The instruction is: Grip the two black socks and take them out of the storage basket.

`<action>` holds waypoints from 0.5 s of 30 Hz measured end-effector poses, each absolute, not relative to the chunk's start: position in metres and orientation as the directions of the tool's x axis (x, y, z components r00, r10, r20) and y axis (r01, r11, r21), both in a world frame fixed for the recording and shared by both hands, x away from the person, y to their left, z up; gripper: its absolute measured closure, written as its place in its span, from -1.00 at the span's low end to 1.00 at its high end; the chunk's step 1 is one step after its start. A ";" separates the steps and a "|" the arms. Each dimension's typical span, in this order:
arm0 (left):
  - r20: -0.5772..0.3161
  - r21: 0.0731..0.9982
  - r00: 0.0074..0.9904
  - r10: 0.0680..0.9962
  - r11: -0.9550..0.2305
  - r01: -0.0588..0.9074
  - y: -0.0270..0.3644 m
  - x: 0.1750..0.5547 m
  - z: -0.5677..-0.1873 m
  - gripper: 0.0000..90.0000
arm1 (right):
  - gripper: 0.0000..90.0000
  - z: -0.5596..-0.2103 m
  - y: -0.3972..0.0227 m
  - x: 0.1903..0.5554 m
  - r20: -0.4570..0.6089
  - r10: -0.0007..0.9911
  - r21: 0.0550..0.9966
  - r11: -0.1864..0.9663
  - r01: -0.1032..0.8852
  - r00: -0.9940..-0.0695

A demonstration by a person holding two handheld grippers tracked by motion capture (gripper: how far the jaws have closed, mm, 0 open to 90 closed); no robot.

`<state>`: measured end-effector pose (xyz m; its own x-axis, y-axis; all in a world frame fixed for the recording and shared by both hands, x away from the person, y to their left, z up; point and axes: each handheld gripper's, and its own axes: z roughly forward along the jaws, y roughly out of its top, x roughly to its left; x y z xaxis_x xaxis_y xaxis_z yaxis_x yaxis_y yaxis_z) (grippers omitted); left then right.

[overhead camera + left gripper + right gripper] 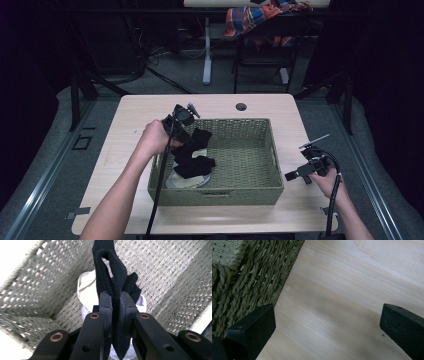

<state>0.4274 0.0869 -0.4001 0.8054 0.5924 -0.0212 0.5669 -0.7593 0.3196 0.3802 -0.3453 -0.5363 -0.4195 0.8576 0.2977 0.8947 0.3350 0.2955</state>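
Overhead, my left gripper [192, 131] hangs above the left half of the woven basket [250, 192]; its jaws are pinched tight on a black sock [110, 277], which dangles in a folded loop over the basket floor; more black fabric [195, 166] lies below it on a pale round piece [187, 182] in the basket's near-left corner; my right gripper [291, 175] rests low over the wooden table [300, 205], just beside the basket's right wall, apart from it; its jaws stand wide and hold nothing, bare wood showing between them.
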 end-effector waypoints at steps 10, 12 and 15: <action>0.020 0.309 0.808 0.589 -0.772 0.556 0.088 0.428 -0.378 0.85 | -0.99 -0.538 -0.343 0.379 0.306 0.865 0.312 0.305 0.900 -0.399; 0.023 0.309 0.806 0.591 -0.771 0.557 0.089 0.428 -0.374 0.85 | -0.99 -0.538 -0.343 0.379 0.303 0.867 0.313 0.300 0.901 -0.395; 0.033 0.309 0.806 0.592 -0.772 0.555 0.091 0.429 -0.368 0.85 | -0.99 -0.538 -0.343 0.379 0.305 0.866 0.311 0.304 0.900 -0.397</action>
